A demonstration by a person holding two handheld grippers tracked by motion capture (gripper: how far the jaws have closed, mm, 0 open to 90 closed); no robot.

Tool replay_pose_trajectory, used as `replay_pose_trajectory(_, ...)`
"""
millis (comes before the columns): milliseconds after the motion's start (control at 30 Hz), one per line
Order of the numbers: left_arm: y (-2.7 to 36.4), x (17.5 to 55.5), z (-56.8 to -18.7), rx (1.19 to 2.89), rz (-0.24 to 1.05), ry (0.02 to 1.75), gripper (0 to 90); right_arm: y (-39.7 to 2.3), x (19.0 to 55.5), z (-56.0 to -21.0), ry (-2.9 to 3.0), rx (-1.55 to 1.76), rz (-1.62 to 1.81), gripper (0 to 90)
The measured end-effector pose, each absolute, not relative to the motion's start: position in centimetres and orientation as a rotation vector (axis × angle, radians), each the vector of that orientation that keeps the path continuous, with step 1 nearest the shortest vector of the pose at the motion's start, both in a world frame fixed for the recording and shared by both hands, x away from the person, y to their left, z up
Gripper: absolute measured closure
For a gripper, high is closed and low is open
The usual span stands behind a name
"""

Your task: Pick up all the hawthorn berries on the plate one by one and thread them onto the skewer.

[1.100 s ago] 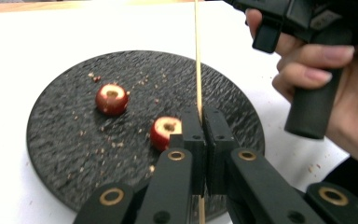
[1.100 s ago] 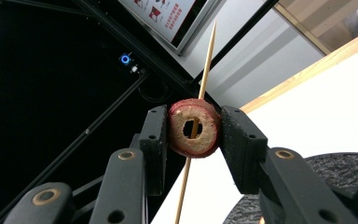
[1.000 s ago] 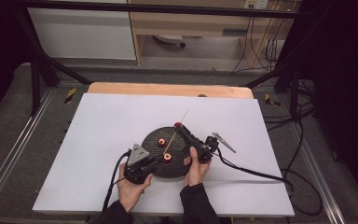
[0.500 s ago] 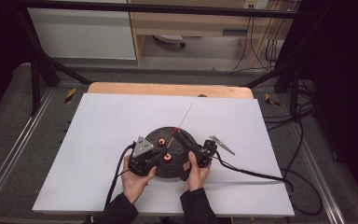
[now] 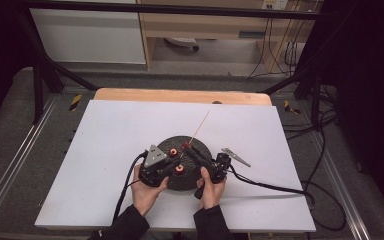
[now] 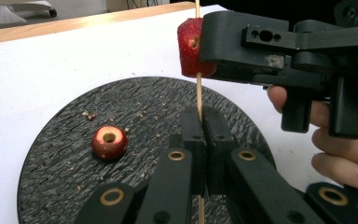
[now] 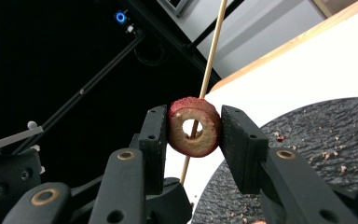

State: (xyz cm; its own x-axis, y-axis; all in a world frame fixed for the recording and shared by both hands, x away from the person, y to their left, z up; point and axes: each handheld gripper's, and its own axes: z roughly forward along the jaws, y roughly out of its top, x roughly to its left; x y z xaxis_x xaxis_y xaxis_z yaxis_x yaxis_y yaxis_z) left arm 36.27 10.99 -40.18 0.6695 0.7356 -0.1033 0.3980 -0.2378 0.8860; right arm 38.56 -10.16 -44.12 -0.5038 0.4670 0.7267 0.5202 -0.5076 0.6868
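White sheeting covers the table (image 5: 105, 150), and everything in play sits on or over the round black plate (image 5: 196, 142) near its front edge, so that is the landmark. The plate's rough slate-like face (image 6: 74, 163) is flecked with crumbs, which suggests it serves as the work surface that catches whatever falls.

Over the plate's near left side, the left gripper (image 6: 200, 140) has its jaws pressed together on a thin wooden skewer (image 6: 198, 93). The grip is low on the stick, likely so the stick stands steady and its upper length stays free. From above, the skewer (image 5: 200, 125) slants up and away past the plate's far rim.

Over the plate's near right side, the right gripper (image 7: 195, 128) is clenched on a red fruit ring (image 7: 195, 127), one pad on each side of its skin. Held this way, the cored hole faces along the stick, and the skewer (image 7: 212, 51) passes through that hole; I judge the piece is being threaded on. In the left gripper view the same ring (image 6: 192, 46) sits on the stick above the plate.

On the plate's left part lies another cored red piece (image 6: 108, 141), hole upward, probably waiting its turn.
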Motion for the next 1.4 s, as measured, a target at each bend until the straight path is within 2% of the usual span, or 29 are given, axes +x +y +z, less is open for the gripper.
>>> replay_pose_trajectory(33, 11.1, 36.2, -40.2, 1.861, 0.413, 0.893, 88.4, -10.2, 38.6, -44.1, -1.539, -1.545, -2.209, 59.4)
replay_pose_trajectory(67, 11.2, 36.2, -40.2, 1.862, 0.412, 0.890, 88.4, -10.3, 38.5, -43.9, -1.571, -1.549, -2.193, 53.2)
replay_pose_trajectory(233, 12.3, 35.9, -40.1, 1.866, 0.412, 0.894, 88.4, -10.6, 38.5, -43.5, -1.659, -1.528, -2.183, 44.5)
replay_pose_trajectory(333, 13.1, 35.7, -40.1, 1.883, 0.413, 0.892, 88.3, -11.0, 38.7, -43.3, -1.784, -1.465, -2.123, 30.4)
replay_pose_trajectory(367, 13.3, 35.6, -40.1, 1.890, 0.412, 0.890, 88.3, -11.0, 38.7, -43.3, -1.784, -1.465, -2.123, 30.4)
replay_pose_trajectory(467, 14.2, 35.4, -40.1, 1.912, 0.410, 0.890, 88.4, -11.3, 38.9, -43.1, -1.924, -1.440, -2.047, 18.8)
replay_pose_trajectory(667, 16.3, 34.9, -40.4, 1.935, 0.404, 0.909, 88.4, -11.9, 39.2, -42.9, -2.101, -1.387, -1.922, 8.3)
replay_pose_trajectory(867, 18.0, 34.4, -40.9, 1.943, 0.394, 0.933, 88.3, -12.3, 39.3, -42.9, -2.261, -1.335, -1.793, 4.7)
replay_pose_trajectory(1400, 22.0, 32.8, -42.4, 1.977, 0.396, 0.967, 88.3, -11.8, 40.0, -41.3, -2.558, -1.244, -1.510, 5.0)
